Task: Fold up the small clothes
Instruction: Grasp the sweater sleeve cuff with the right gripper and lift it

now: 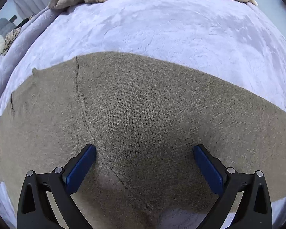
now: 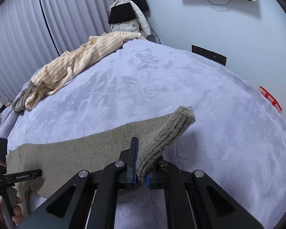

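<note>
The right gripper [image 2: 141, 162] is clenched on the ribbed cuff [image 2: 167, 137] of the brown sweater [image 1: 143, 105], which lies lengthwise across the bed [image 2: 181, 85], while the left gripper [image 1: 145, 150], fingers spread and empty, hangs over its middle.

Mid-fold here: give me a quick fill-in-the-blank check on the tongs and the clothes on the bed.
1. The right tongs are shut on the ribbed ____ of the brown sweater.
2. The left tongs are ____, hovering over the sweater.
3. The sweater lies on a ____ blanket.
4. The striped cream garment lies at the blanket's ____ edge.

Missing words: cuff; open; lavender; far
</note>
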`<state>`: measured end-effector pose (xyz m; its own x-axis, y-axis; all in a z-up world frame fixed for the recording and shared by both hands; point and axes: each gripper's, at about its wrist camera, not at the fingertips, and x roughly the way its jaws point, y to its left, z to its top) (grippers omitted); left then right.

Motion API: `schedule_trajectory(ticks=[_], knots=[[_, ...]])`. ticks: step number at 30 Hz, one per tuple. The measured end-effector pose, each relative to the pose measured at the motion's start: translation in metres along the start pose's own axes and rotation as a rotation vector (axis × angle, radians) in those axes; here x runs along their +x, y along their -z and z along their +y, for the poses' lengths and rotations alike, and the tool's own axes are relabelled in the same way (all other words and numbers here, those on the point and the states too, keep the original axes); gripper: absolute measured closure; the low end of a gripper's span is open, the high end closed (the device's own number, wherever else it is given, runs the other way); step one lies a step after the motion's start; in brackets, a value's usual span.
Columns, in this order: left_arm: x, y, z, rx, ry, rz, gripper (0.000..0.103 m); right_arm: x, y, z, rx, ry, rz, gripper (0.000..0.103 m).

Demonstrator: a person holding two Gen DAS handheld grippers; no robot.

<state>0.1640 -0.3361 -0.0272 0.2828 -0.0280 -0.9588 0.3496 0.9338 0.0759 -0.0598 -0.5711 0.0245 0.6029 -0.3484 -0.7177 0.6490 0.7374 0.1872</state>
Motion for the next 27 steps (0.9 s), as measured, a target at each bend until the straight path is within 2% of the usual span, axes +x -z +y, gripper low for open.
schedule_trajectory(ticks=[3,11,16,27], knots=[[-0.023,0.005,0.009,-0.020,0.062,-0.041,0.000,-0.016,-0.005,0.009,-0.017,-0.014,-0.029,0.096],[-0.064,0.043,0.043,-0.026,0.077,-0.133,0.000,-0.060,-0.029,0.071,-0.135,-0.048,-0.082,0.096],[-0.074,0.056,0.090,-0.061,0.106,-0.157,0.000,-0.081,-0.027,0.124,-0.194,-0.081,-0.095,0.096],[-0.080,0.093,0.164,-0.119,0.122,-0.170,0.000,-0.113,-0.013,0.233,-0.287,-0.164,-0.109,0.096]])
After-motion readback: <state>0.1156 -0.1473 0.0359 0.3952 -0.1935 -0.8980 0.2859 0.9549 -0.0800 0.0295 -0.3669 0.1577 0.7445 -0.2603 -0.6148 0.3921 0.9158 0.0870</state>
